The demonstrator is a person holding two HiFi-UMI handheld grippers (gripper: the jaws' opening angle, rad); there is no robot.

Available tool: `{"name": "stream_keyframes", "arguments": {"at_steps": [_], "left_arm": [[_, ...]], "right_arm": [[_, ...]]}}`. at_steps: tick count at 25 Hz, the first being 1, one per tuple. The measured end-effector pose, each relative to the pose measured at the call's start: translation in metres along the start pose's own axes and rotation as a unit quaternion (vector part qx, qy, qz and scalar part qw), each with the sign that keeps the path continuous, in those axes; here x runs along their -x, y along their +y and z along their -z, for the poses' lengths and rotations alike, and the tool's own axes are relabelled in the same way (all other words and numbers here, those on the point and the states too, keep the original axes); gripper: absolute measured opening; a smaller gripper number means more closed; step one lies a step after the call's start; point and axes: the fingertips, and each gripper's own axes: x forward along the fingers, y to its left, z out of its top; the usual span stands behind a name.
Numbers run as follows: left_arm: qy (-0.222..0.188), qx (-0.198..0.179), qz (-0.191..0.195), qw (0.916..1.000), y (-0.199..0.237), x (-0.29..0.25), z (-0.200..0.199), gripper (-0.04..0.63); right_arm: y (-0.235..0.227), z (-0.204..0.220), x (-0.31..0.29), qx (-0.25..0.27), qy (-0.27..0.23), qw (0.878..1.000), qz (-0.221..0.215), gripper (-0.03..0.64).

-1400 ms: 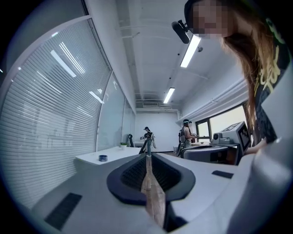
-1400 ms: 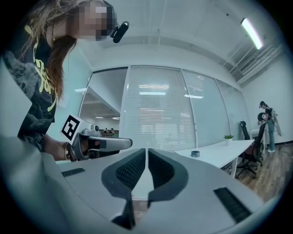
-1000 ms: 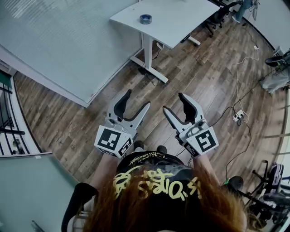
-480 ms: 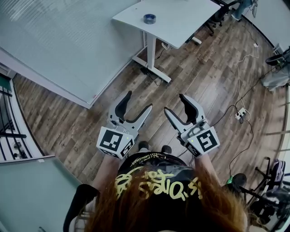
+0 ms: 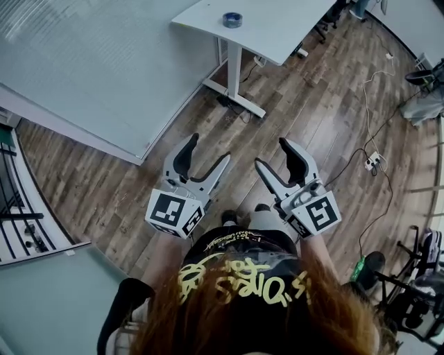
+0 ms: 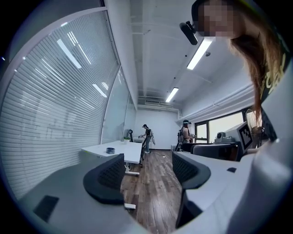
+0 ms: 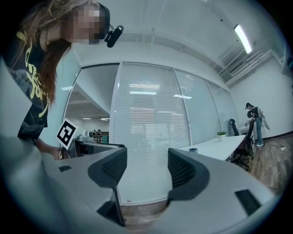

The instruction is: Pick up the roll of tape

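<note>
A small blue roll of tape (image 5: pixel 232 20) lies on a white desk (image 5: pixel 277 31) far ahead at the top of the head view. The tape (image 6: pixel 110 150) also shows small on the desk (image 6: pixel 120 152) in the left gripper view, and the tape (image 7: pixel 193 150) is tiny in the right gripper view. My left gripper (image 5: pixel 206 154) and right gripper (image 5: pixel 275 153) are held level over the wooden floor, far short of the desk. Both stand open with nothing between their jaws.
A glass wall with white blinds (image 5: pixel 90 76) runs along the left. Cables and a power strip (image 5: pixel 373 161) lie on the floor at right, near chairs (image 5: pixel 423 76). Two people (image 6: pixel 147 135) stand at the far end of the room.
The desk and tape have slid toward the top of the head view and the floor has shifted beneath me. Both grippers keep their pose and stay open.
</note>
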Motion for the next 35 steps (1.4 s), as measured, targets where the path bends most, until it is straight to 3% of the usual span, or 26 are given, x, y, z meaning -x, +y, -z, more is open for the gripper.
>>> {"name": "stream_keyframes", "arguments": {"at_steps": [10, 17, 27, 31, 35], "left_arm": [[0.005, 0.002, 0.01, 0.9999, -0.003, -0.038, 0.003, 0.324], [-0.001, -0.011, -0.016, 0.9998, 0.025, -0.091, -0.008, 0.324], [-0.015, -0.024, -0.038, 0.9989, 0.039, -0.204, -0.034, 0.324], [-0.009, -0.033, -0.053, 0.998, 0.04, -0.221, -0.026, 0.324], [0.015, -0.013, -0.063, 0.9978, 0.047, -0.224, -0.009, 0.324]], "right_arm": [[-0.043, 0.008, 0.0, -0.01, 0.005, 1.0, 0.017, 0.262], [-0.091, 0.0, -0.046, -0.022, -0.019, 0.999, -0.026, 0.262], [-0.203, -0.015, -0.088, 0.002, -0.017, 0.999, -0.05, 0.262], [-0.228, -0.006, -0.093, -0.004, -0.011, 0.998, -0.065, 0.262], [-0.233, 0.001, -0.102, -0.02, -0.007, 0.997, -0.077, 0.262]]}}
